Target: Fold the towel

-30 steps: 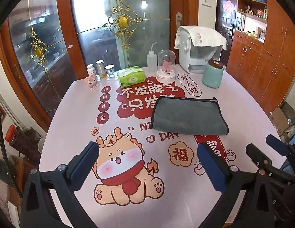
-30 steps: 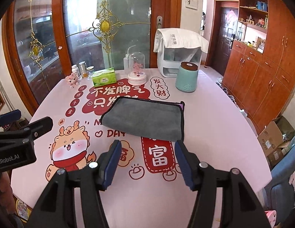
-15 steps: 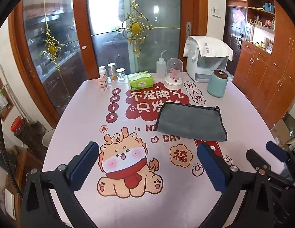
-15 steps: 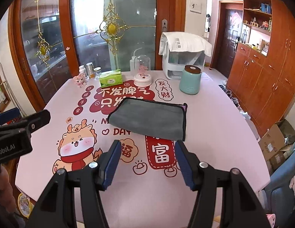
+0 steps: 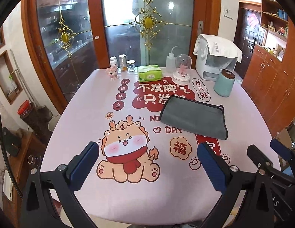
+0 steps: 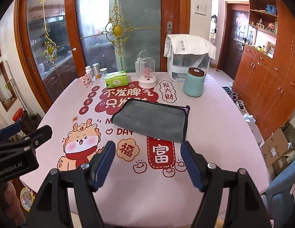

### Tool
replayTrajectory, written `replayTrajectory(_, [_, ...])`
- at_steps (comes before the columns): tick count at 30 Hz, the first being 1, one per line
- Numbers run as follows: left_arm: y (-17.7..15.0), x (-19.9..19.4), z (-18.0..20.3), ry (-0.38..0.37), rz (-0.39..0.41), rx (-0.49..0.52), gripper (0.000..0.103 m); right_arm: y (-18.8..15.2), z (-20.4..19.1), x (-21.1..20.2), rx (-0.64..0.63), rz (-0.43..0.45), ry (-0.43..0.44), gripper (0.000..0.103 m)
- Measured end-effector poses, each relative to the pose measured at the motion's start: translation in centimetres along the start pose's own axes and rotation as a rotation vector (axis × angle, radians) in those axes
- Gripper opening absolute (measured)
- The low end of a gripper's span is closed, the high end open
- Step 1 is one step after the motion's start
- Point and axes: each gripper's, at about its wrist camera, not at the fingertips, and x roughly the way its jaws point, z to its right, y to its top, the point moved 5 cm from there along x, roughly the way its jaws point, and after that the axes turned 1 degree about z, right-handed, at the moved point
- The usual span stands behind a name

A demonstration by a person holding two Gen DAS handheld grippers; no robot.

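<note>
A grey towel point(image 5: 194, 117) lies folded flat on the pink printed tablecloth point(image 5: 128, 195), right of the table's middle; it also shows in the right wrist view point(image 6: 150, 121). My left gripper point(image 5: 148, 148) is open and empty, held above the near part of the table, well short of the towel. My right gripper point(image 6: 148, 146) is open and empty, just short of the towel's near edge. The right gripper also shows at the right edge of the left wrist view point(image 5: 269, 152).
Along the table's far edge stand small jars point(image 5: 122, 62), a pink figurine point(image 5: 113, 73), a green tissue box point(image 5: 149, 73), a squeeze bottle point(image 5: 170, 61), a glass dome point(image 5: 181, 70), a covered white appliance point(image 5: 216, 60) and a teal canister point(image 5: 224, 83). Wooden cabinets point(image 6: 271, 79) and cardboard boxes point(image 6: 277, 146) stand at right.
Both grippers have drawn back and risen from the table, so the towel looks farther and smaller. The towel has not moved. Both jaws stay open.
</note>
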Motion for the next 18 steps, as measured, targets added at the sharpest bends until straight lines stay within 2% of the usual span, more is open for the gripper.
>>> replayTrajectory(8, [-0.7,-0.3,-0.1,0.024,-0.022,-0.008,0.103,-0.3,0.3,-0.7,0.004,0.002,-0.018,0.074])
replayTrajectory(18, [-1.2,-0.7,0.8,0.008,-0.029,0.013,0.103,-0.5,0.3,-1.0,-0.002,-0.002,-0.031,0.074])
